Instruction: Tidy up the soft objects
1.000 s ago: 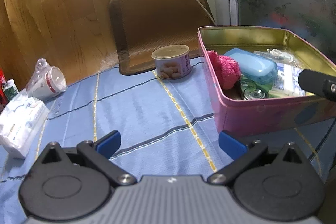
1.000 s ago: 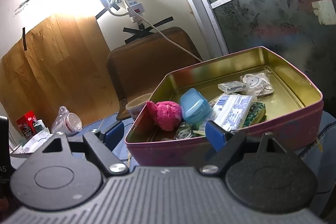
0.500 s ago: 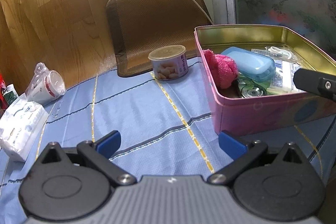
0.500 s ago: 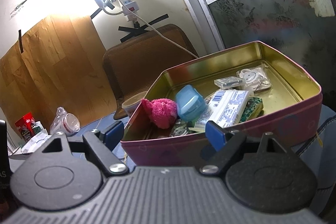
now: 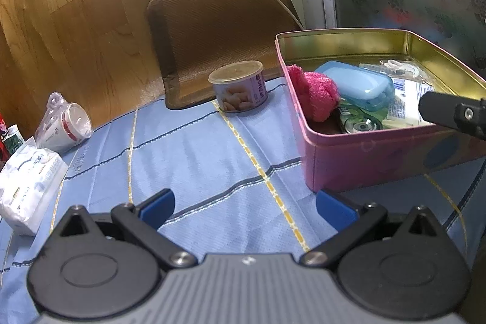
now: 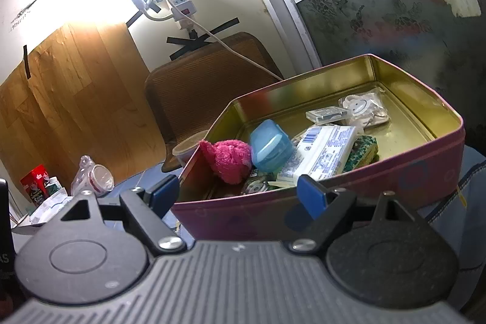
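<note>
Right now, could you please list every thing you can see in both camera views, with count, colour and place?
tin box: 1, pink outside, gold inside, on the cloth at right
fluffy soft item: 1, pink, inside the tin, left corner
plastic case: 1, light blue, inside the tin beside the pink item
wrapped packet: 1, white with blue print, inside the tin
small can: 1, purple label, clear lid, on the cloth left of the tin
tissue pack: 1, white, far left
bagged cup: 1, white and red, left
tablecloth: 1, blue checked
left gripper: 1, black, blue pads, open, empty
right gripper: 1, black, blue pads, open, empty
</note>
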`<state>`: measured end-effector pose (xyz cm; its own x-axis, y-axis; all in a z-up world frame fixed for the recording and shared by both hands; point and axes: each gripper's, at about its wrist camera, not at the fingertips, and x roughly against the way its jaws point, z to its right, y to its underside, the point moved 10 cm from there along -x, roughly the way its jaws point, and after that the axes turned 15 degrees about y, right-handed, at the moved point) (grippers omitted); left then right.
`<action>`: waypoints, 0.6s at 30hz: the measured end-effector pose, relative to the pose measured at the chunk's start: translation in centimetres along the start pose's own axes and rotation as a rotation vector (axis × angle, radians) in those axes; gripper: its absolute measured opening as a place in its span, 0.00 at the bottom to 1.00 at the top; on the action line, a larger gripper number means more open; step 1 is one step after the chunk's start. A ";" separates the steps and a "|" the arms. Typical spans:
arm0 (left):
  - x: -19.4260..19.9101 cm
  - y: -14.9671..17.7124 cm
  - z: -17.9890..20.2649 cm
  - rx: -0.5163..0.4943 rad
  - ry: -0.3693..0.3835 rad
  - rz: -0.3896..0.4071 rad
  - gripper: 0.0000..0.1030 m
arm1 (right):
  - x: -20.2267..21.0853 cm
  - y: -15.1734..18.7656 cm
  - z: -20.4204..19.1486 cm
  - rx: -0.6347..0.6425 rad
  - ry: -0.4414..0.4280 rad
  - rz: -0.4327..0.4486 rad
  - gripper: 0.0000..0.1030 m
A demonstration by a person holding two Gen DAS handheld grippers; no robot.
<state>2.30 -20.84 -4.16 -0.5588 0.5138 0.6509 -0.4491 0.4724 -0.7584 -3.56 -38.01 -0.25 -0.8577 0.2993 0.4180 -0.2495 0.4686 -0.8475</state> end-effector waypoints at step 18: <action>-0.3 0.8 0.2 -0.014 0.003 -0.027 1.00 | 0.0 0.2 0.1 -0.004 0.003 -0.003 0.84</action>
<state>2.01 -20.79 -4.95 -0.5446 0.5033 0.6709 -0.4539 0.4958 -0.7403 -3.61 -37.97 -0.47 -0.8557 0.3004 0.4213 -0.2502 0.4724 -0.8451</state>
